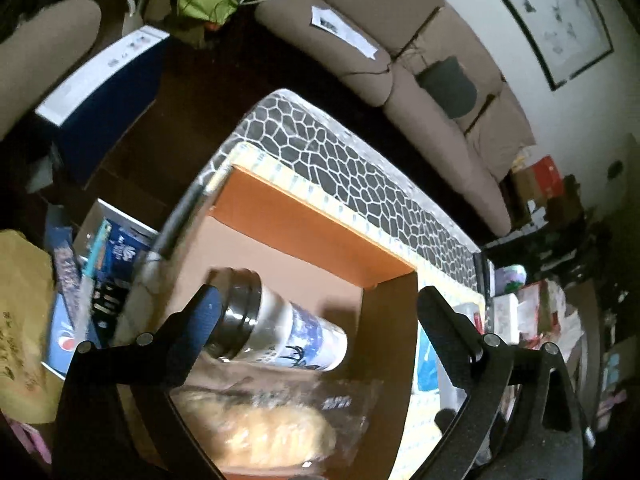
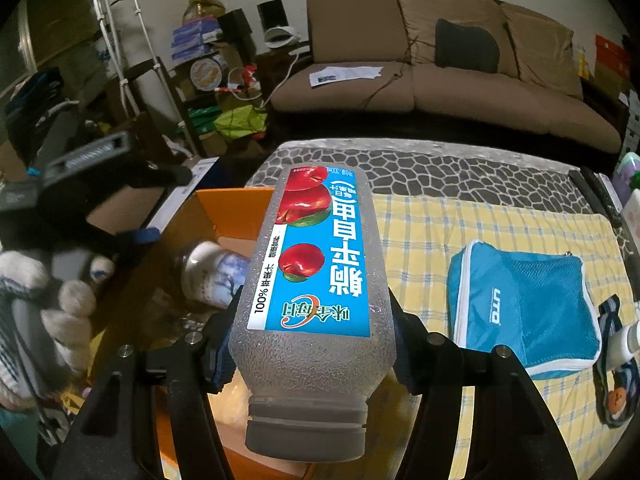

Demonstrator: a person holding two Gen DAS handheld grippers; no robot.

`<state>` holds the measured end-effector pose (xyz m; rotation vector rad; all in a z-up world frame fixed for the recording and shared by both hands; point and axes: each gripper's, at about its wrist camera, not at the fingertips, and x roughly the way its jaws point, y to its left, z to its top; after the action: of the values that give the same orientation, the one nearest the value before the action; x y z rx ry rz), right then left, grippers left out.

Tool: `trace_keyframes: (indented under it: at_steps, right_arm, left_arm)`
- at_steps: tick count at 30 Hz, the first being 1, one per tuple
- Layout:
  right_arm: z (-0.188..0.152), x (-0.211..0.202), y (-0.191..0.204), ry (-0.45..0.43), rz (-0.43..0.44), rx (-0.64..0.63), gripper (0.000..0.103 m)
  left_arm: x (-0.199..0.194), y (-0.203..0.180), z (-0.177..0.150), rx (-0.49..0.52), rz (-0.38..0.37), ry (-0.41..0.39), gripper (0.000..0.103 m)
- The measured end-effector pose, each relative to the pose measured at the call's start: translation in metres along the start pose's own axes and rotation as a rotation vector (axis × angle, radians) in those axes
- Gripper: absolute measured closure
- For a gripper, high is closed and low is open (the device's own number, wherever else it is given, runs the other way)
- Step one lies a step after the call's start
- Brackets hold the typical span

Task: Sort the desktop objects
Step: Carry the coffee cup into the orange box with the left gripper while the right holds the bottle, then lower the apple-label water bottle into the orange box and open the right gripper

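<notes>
Now the juice bottle (image 2: 310, 292) is clamped by the right hand-held gripper (image 2: 312, 356); the left hand-held gripper (image 1: 320, 320) is spread wide, the tumbler (image 1: 280, 324) lying between its fingers inside the orange box (image 1: 304, 208).

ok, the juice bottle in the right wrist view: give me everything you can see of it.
The juice bottle is clear pebbled plastic and looks empty, with a grey screw cap. Its blue label shows red apples, Chinese text and "100%". It is held cap toward the camera, base pointing away, so the label reads upside down. The right hand-held gripper is shut on its lower body near the shoulder, pads pressing both sides. It hangs above the edge of the orange box, with the yellow checked cloth to its right. Nothing else touches it.
</notes>
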<state>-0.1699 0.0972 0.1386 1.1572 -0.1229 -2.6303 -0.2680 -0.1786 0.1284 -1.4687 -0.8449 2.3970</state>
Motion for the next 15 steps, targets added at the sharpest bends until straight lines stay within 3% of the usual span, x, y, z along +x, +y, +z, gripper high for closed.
trace_keyframes:
  at_steps: [8, 15]
  right_arm:
    - [0.005, 0.003, 0.026, 0.024, 0.034, -0.147, 0.040]
    - [0.023, 0.041, 0.046, 0.135, -0.005, -0.389, 0.040]
  left_arm:
    - [-0.028, 0.012, -0.007, 0.056, 0.010, 0.045, 0.005]
    - [-0.022, 0.016, -0.010, 0.096, 0.027, 0.078, 0.005]
